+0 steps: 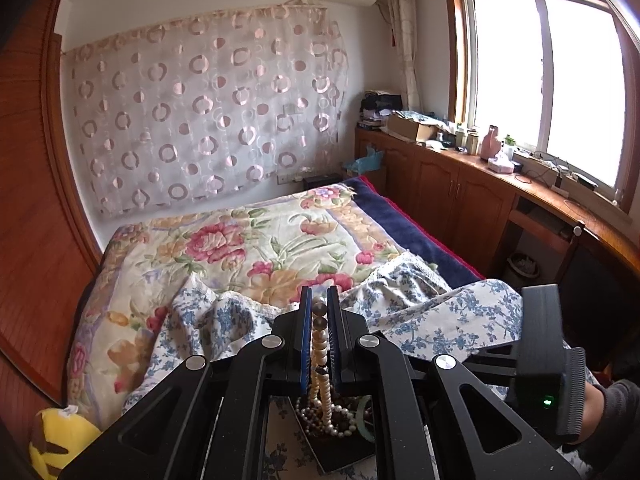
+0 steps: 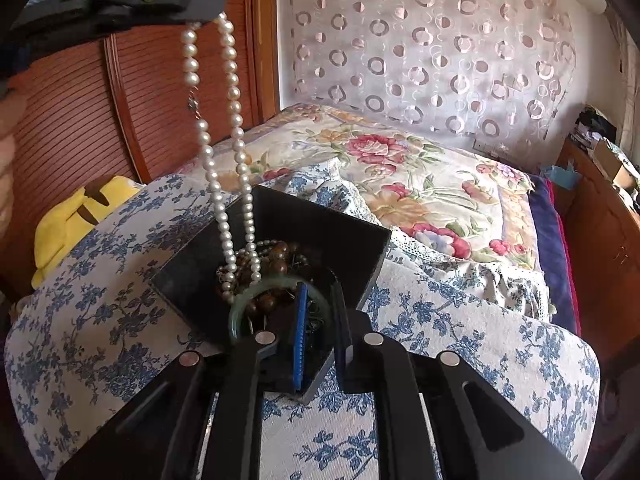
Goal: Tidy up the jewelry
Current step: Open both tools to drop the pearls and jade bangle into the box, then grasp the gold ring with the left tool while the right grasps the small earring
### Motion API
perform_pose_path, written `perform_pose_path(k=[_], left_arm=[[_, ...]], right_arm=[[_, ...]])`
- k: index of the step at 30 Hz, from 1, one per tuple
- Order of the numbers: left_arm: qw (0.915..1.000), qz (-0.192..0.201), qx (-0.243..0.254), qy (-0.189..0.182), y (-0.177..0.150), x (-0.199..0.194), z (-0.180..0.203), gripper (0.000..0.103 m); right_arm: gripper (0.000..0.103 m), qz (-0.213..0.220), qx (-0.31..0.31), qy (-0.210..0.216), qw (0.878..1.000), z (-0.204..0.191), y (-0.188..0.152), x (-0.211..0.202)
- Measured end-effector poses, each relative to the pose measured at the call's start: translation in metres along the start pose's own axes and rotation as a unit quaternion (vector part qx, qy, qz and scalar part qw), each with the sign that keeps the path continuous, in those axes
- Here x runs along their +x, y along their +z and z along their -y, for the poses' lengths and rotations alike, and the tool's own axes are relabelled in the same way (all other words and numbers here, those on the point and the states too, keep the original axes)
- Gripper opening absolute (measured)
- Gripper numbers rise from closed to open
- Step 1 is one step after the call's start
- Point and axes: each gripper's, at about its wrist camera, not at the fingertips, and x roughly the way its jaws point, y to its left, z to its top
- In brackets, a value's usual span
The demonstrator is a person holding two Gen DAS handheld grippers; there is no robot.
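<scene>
Two grippers work over a black tray (image 2: pixel 352 248) that sits on a blue-flowered cloth (image 2: pixel 460 340) on the bed. Clamped on a pearl necklace (image 2: pixel 230 128), the left gripper (image 1: pixel 319 312) holds it up so that the double strand hangs into the tray. Its lower end touches the heap of brown beads (image 2: pixel 280 260) there. At the tray's near corner, the right gripper (image 2: pixel 320 300) stands slightly parted beside a green bangle (image 2: pixel 240 312), gripping nothing.
</scene>
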Motion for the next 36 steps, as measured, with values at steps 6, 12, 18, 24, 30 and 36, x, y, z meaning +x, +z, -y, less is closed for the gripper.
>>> perform_pose_path(k=[6,12,18,24,30,36], left_arm=[[1.0000,-0.005,0.000,-0.002,-0.005,0.009,-0.001,0.007],[0.9999,-0.011,-0.001,-0.005,-0.010,0.019,-0.003,0.010],[0.9998,-0.018,0.000,-0.005,-0.039,0.011,0.000,0.030],[0.9994,-0.035,0.002,0.001,-0.070,-0.001,0.003,0.061],[0.9983,-0.059,0.000,0.006,-0.109,-0.009,0.004,0.076],[0.9958,-0.089,-0.014,0.012,-0.140,-0.008,-0.001,0.091]], right_arm=[[0.013,0.013,0.013,0.000,1.000,0.003,-0.004,-0.018],[0.013,0.020,0.019,0.001,1.000,0.002,-0.013,-0.033],[0.013,0.024,0.022,0.005,0.999,-0.003,-0.023,-0.045],[0.013,0.021,0.021,0.014,0.999,-0.013,-0.037,-0.053],[0.013,0.001,0.013,0.029,1.000,-0.027,-0.053,-0.045],[0.023,-0.022,0.008,0.036,0.999,-0.038,-0.067,-0.031]])
